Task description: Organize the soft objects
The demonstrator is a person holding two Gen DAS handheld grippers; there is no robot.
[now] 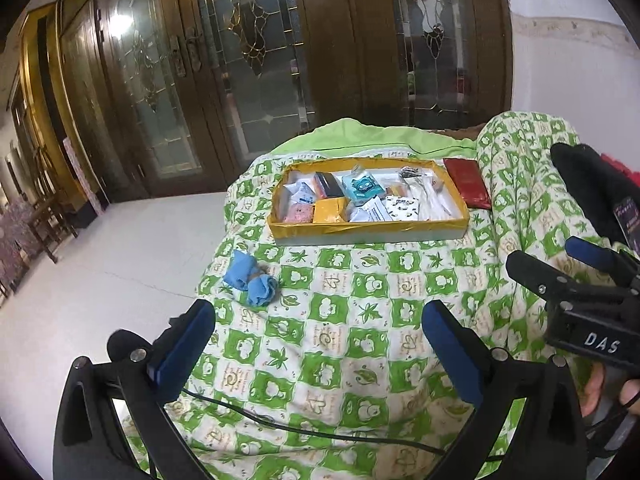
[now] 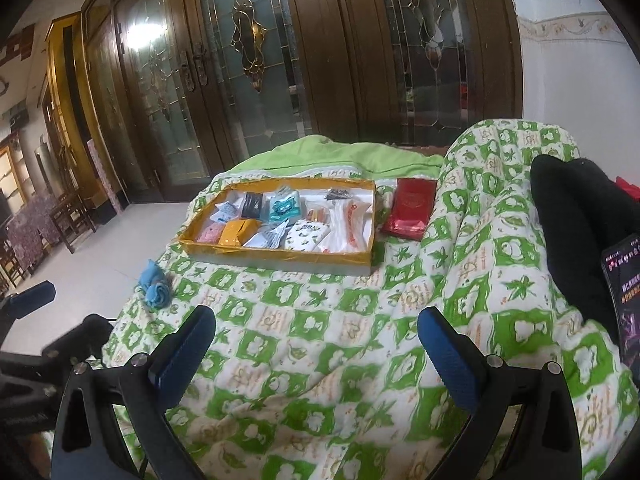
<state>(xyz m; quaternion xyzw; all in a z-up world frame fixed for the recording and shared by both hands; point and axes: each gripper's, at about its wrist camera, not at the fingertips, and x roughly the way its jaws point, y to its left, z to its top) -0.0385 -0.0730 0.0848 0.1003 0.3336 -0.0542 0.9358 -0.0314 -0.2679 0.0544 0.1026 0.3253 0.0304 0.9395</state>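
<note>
Blue socks (image 1: 251,282) lie rolled on the quilt (image 1: 360,320) near its left edge, ahead and left of the left gripper (image 1: 318,344), whose jaws are spread and empty. The right gripper (image 2: 316,344) is likewise spread. Beyond sits the yellow-rimmed tray (image 1: 368,230).

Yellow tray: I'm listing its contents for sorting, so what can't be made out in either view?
- Yellow tray: packets overlap; labels too small, both views.
- Black cloth: cut off by right edge.
- Phone: cut off; text blurred.
- Blue cloth: bunched, shape unclear.
</note>
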